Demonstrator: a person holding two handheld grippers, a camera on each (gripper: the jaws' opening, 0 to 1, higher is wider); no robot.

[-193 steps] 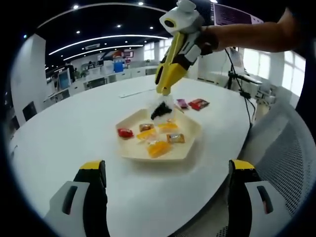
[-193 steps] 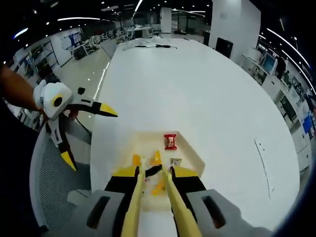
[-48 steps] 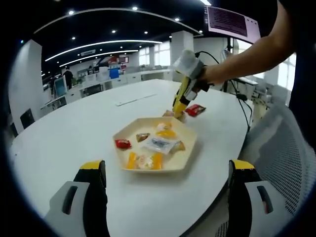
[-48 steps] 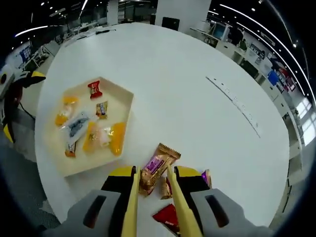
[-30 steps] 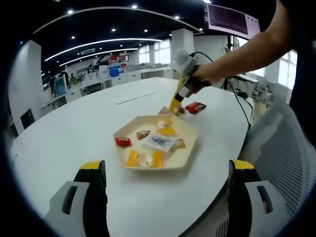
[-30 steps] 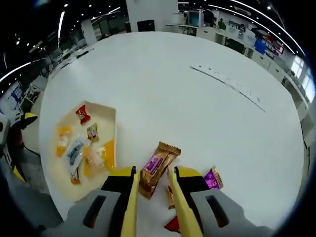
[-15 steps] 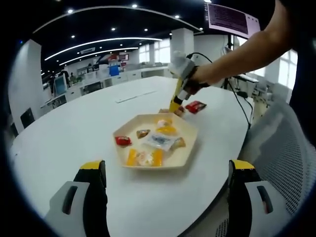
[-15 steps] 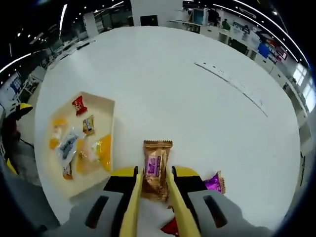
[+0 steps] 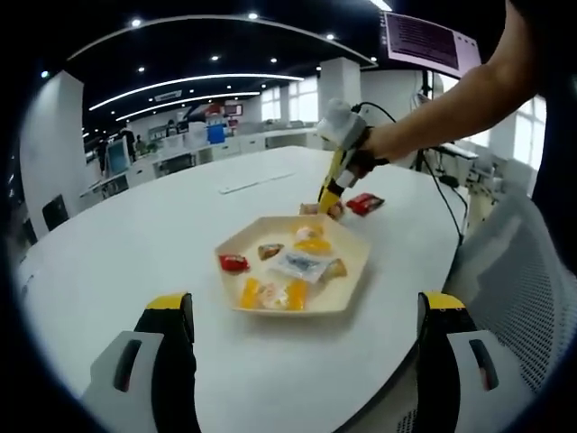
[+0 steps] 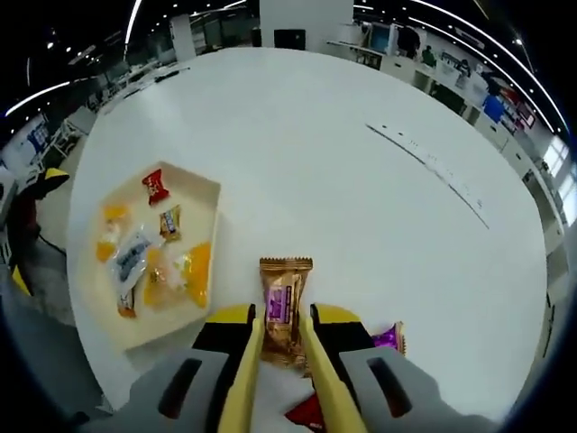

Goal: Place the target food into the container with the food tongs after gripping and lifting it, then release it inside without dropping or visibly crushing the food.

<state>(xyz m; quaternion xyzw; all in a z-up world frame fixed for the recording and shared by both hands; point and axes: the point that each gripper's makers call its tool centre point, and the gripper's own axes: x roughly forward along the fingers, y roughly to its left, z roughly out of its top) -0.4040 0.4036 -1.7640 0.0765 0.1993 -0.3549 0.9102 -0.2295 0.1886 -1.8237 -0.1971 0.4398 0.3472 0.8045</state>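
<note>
1. The gold-brown wrapped snack bar (image 10: 283,309) sits low in the middle of the right gripper view, pinched between the two yellow jaws of the right claw (image 10: 280,354), its top end sticking out beyond the tips.
2. In the left gripper view that same right claw (image 9: 327,200) shows right of centre in the upper half, held by a person's hand (image 9: 371,144), tips down over the snack just past the tray's far edge.
3. The cream hexagonal tray (image 10: 204,191) lies at the left of the right gripper view, apart from the bar; in the left gripper view the tray (image 9: 353,275) is in the centre.
4. Inside it are a red sweet (image 10: 156,186), orange packets (image 10: 196,273) and a clear packet (image 10: 132,255).
5. A purple wrapper (image 10: 389,339) and a red wrapper (image 10: 304,414) lie on the white bench (image 10: 361,180) by the right claw, low right in its view.
6. The left claw (image 9: 302,311) stands wide open with nothing between its jaws, at the bottom of its view, near side of the tray.
</note>
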